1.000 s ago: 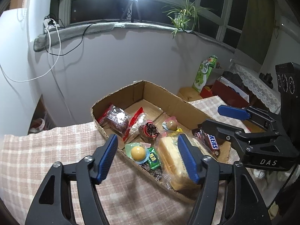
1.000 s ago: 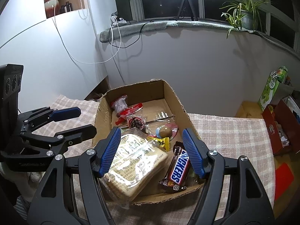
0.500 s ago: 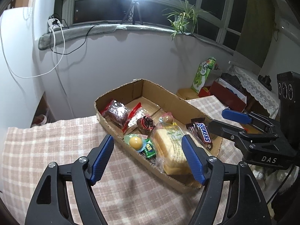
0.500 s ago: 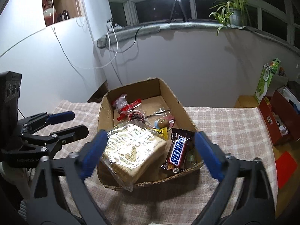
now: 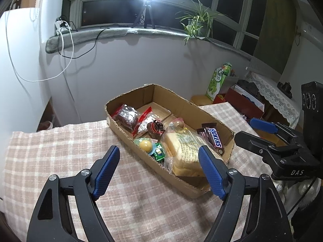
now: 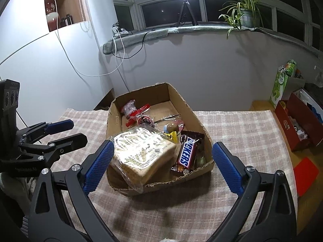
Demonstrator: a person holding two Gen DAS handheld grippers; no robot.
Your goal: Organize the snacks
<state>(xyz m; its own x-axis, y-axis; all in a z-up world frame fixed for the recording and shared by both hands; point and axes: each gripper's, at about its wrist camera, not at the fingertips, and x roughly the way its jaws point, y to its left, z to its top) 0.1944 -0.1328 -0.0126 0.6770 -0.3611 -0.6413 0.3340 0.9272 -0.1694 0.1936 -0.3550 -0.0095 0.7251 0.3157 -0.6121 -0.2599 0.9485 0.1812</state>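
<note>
While both of my grippers hang above the checked cloth point(image 5: 60, 153), neither holds anything. My left gripper point(image 5: 158, 170) has its blue pads spread wide apart, on the near side of the box point(image 5: 181, 104). My right gripper point(image 6: 161, 166) is just as wide open, its pads framing the near end of the box in its own view.

I see the box sitting on the cloth with all the snacks inside it. At its near end lies the bagged bread point(image 6: 141, 151), tilted up against the near wall, with part of its bag hanging over the rim. Just right of it, touching, lies the Snickers point(image 6: 186, 153), its near end also raised on the wall. Beyond these rests a small brown egg-shaped sweet point(image 6: 171, 128) in clear wrap. On the left side I see a yellow ball sweet point(image 5: 145, 144) and a green packet point(image 5: 158, 153) just beside the bread. Farther in lie a round dark snack point(image 5: 156, 127), a red-edged packet point(image 5: 144, 121) and a dark packet point(image 5: 126, 117) near the far left corner. The far right part of the box floor shows bare cardboard.
</note>
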